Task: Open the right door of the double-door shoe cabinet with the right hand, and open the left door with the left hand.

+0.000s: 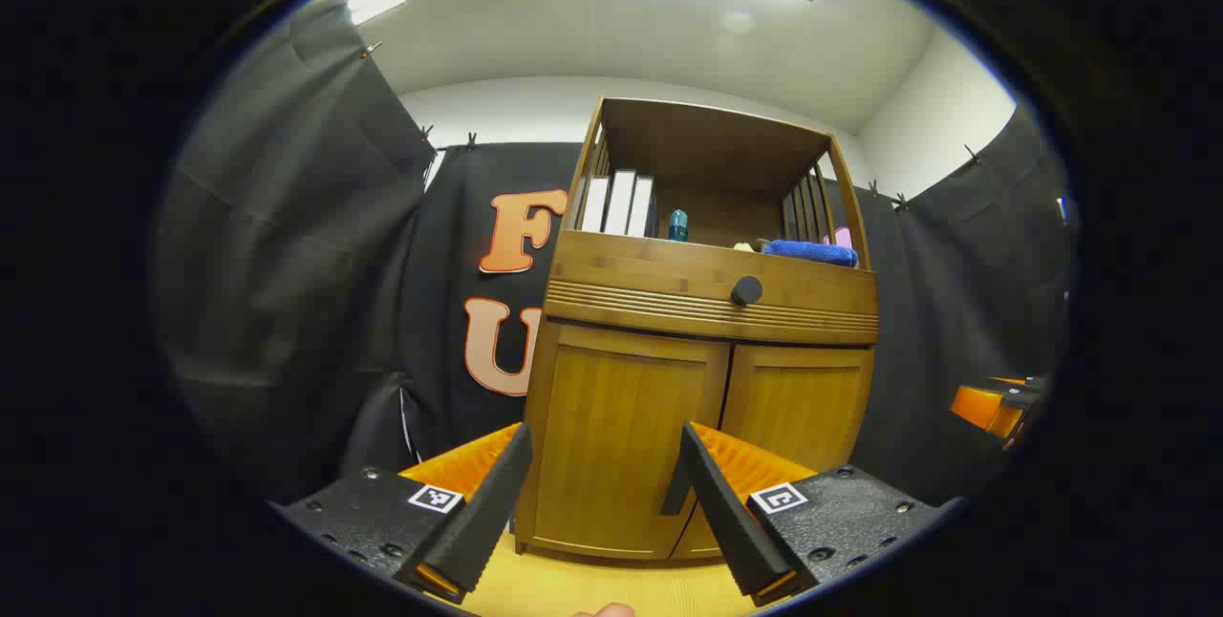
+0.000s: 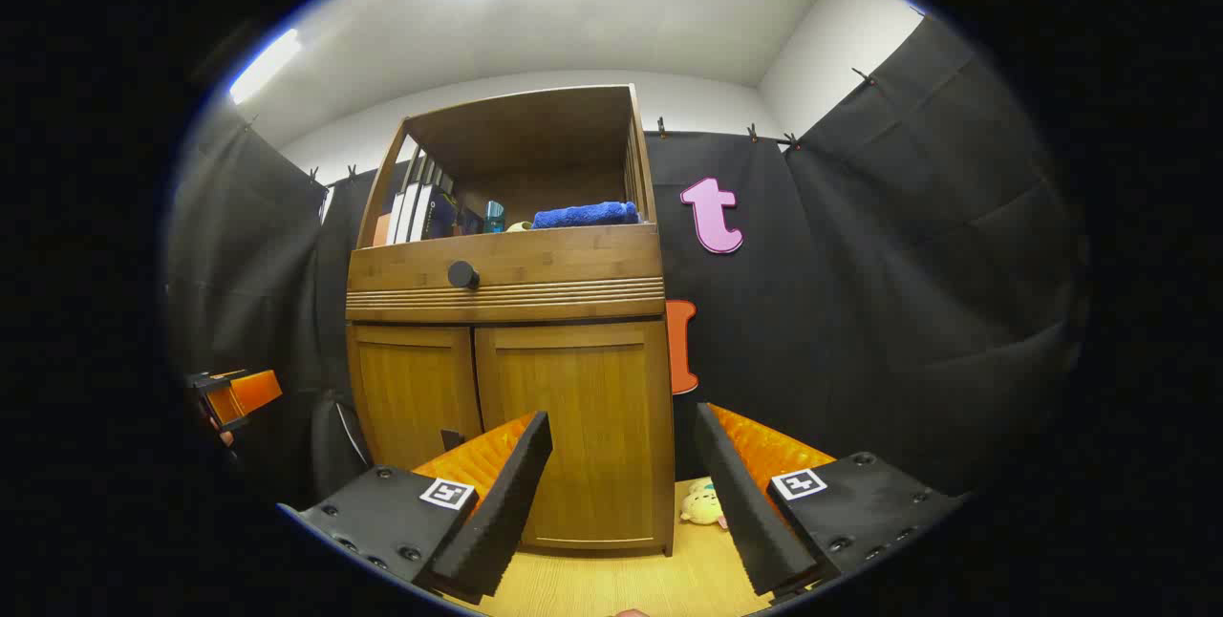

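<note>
No brand, number or word can be read anywhere — the spines of the books (image 1: pixel 619 203) on the cabinet's open shelf are too small and blurred to make out, in the right gripper view as well. The only sign-like marks are small black-and-white square coded tags, one on each finger block of the left gripper (image 1: pixel 600 502) and of the right gripper (image 2: pixel 621 493) — patterns, not letters. The teal bottle (image 1: pixel 677 225) beside the books shows no legible label.
</note>
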`<act>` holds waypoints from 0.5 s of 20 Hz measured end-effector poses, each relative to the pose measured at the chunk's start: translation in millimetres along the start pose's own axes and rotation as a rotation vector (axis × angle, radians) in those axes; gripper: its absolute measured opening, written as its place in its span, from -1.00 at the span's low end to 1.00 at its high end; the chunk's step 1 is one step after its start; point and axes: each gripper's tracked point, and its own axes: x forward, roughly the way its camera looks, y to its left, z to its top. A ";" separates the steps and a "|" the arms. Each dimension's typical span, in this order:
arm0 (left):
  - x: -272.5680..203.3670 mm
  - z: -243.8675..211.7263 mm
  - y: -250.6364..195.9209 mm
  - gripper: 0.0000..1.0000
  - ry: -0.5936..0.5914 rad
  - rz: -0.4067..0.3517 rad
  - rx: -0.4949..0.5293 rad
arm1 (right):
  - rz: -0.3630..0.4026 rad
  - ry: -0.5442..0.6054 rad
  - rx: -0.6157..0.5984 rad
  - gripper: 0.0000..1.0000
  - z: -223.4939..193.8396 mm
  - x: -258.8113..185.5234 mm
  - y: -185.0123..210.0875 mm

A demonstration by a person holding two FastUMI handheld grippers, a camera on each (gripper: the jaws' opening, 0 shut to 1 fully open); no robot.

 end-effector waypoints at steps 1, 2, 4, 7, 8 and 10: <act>-0.9 0.0 0.0 0.82 0.001 0.002 0.004 | 0.001 0.001 0.001 0.94 -0.6 -0.2 1.1; -0.1 -0.1 0.1 0.82 0.001 0.003 0.005 | 0.001 0.000 0.002 0.94 -0.5 0.3 1.3; 0.2 0.8 -0.1 0.89 -0.001 0.001 0.001 | 0.002 -0.001 0.002 0.94 -0.6 -0.4 2.1; 0.0 -0.3 0.2 0.82 0.002 0.003 0.004 | 0.005 0.004 0.003 0.94 -3.5 -0.4 3.9; -0.4 -0.4 -0.4 0.82 0.001 0.002 0.004 | 0.005 0.007 0.006 0.94 -3.8 0.2 3.9; 0.7 1.5 -2.0 0.89 -0.009 -0.009 -0.007 | 0.008 0.014 0.014 0.94 -6.0 -0.3 5.2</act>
